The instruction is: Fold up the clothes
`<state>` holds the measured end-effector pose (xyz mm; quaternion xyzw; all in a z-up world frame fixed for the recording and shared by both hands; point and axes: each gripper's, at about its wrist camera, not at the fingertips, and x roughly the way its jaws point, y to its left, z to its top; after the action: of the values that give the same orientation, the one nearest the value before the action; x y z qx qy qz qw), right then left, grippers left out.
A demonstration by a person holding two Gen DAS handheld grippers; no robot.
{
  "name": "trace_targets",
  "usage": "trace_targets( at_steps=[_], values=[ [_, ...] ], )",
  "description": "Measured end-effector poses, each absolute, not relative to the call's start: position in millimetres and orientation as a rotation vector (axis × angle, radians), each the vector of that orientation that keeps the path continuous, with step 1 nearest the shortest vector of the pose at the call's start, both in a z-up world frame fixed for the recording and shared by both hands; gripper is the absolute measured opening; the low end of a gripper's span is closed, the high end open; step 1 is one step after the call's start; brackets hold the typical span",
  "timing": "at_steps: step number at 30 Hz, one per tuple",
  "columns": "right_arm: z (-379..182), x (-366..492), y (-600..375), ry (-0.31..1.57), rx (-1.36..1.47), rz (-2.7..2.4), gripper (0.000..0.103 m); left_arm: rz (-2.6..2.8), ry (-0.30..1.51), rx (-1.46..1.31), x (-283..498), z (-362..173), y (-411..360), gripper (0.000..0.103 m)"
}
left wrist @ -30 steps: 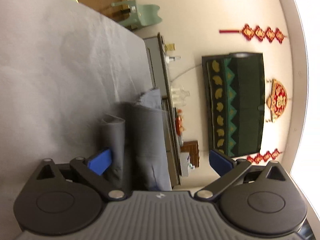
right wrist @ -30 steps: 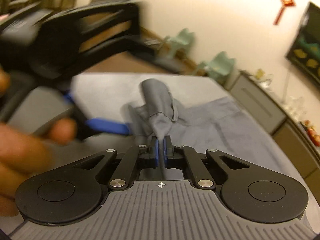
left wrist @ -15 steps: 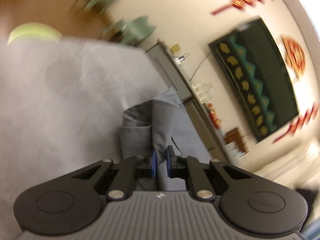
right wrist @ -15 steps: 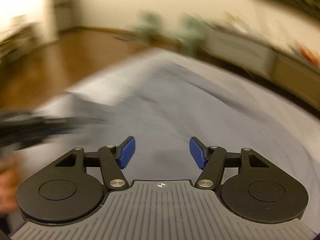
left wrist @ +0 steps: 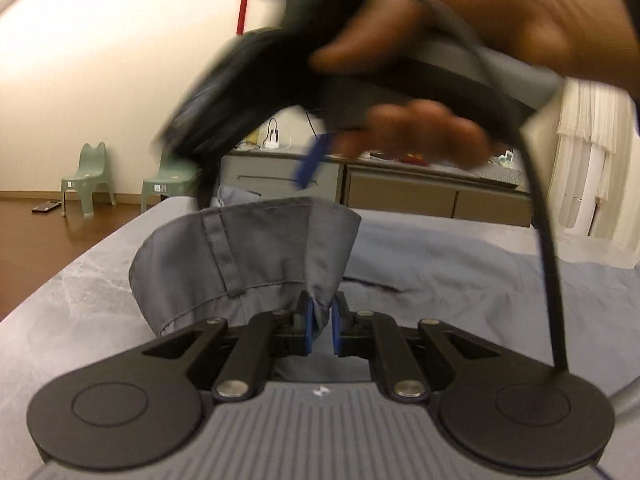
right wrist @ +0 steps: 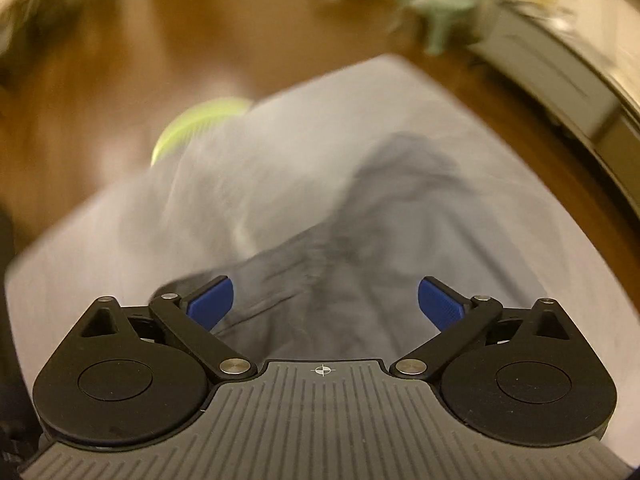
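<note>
Left wrist view: left tongs [left wrist: 320, 322] clenched on a raised fold of grey garment [left wrist: 256, 256] lying on the tabletop [left wrist: 60, 312]; right tongs [right wrist: 324, 304] spread wide above it.

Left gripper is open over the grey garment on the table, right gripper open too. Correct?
Not quite. The left gripper is shut on a fold of the grey garment, as the left wrist view shows. The right gripper is open, over the table.

Both tools: ribbed grey body, black disc housings and linkage arms with silver screws, blue finger pads [right wrist: 440, 304], crosshair mark, black cable [left wrist: 548, 248].
</note>
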<state>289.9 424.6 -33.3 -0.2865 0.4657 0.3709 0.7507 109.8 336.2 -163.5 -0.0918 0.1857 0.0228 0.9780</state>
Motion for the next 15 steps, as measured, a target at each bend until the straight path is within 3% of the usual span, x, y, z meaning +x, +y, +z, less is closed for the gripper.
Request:
trace_targets(
  at_steps=[3,6,9,15],
  values=[
    [-45.2,275.6,458.8,1.019,-0.741,0.818,0.099,0.065,0.376,-0.363,102.3,-168.7,360.0,0.011],
    [-31.4,279.1,461.0,0.924,-0.679,0.787,0.099,0.084,0.375,-0.540,94.7,-173.9,383.8,0.017],
    [-16.9,273.7,435.4,0.874,-0.573,0.748,0.099,0.103,0.372,-0.718,87.1,-179.0,407.7,0.037],
    [-31.4,220.7,373.8,0.821,-0.421,0.795,0.099,0.100,0.376,-1.164,65.8,-220.0,460.3,0.037]
  ],
)
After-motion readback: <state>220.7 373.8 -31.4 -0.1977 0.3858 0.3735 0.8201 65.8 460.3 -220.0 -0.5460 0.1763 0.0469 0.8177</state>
